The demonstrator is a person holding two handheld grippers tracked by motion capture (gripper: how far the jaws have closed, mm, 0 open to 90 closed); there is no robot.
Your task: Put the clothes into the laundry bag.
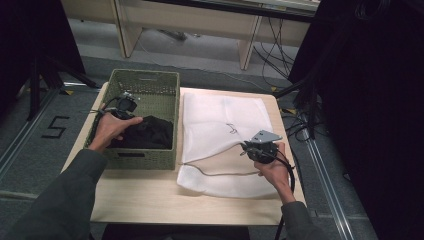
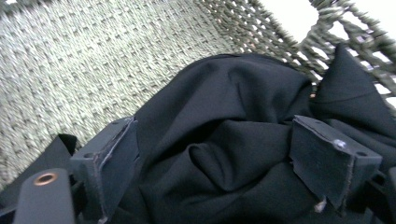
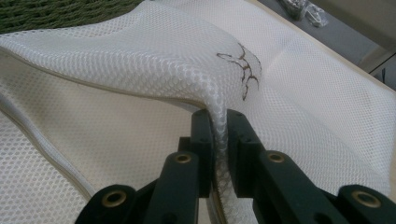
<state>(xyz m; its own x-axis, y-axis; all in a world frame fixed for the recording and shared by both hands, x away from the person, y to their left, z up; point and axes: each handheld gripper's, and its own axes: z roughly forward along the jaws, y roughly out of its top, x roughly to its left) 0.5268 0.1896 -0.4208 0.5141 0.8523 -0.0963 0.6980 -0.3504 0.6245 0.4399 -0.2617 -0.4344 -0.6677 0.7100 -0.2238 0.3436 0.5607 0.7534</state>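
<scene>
A green woven basket (image 1: 167, 100) stands at the table's left and holds a crumpled black cloth (image 1: 150, 132). My left gripper (image 1: 127, 111) is inside the basket over that black cloth (image 2: 224, 140); its jaws stand wide apart on either side of a fold, not closed on it. A white mesh laundry bag (image 1: 220, 122) lies flat on the right half of the table. My right gripper (image 1: 250, 149) is shut on the upper layer of the mesh bag (image 3: 140, 60), pinching a raised fold between its fingertips (image 3: 203, 135) near a small brown mark (image 3: 245, 70).
The basket wall (image 2: 93, 56) rises close behind the cloth. The light wooden table (image 1: 145, 197) has bare surface along its front edge. Cables lie on the floor at the right, and a desk leg (image 1: 248, 45) stands beyond the table's far edge.
</scene>
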